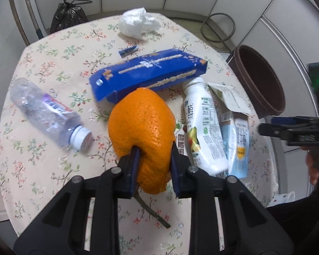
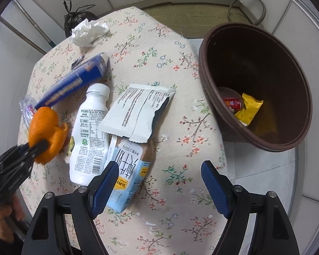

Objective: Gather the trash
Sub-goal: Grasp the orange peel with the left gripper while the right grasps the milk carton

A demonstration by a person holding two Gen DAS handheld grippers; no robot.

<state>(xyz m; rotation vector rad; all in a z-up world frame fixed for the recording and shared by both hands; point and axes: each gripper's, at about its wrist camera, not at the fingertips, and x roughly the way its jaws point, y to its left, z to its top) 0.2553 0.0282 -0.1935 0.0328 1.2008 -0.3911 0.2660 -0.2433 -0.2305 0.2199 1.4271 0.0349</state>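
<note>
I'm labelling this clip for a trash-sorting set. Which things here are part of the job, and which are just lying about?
Part of the job:
orange peel, held in the left gripper
clear bottle
blue packet
white bottle
white wrapper
milk carton
tissue
brown bin
right gripper, open

Just lying about:
tied black bag
floor ring

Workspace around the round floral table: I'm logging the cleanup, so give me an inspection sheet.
Surface: floral tablecloth, a few white specks.
Job's things: orange peel; brown plastic bin beside table, holding yellow wrapper.
Clutter: clear plastic bottle, blue snack bag, white yogurt bottle, white torn pouch, light-blue milk carton, crumpled tissue.
Grippers: left gripper grips peel; right gripper open, empty.
Cables: nothing seen.
Surroundings: tied black bag.
</note>
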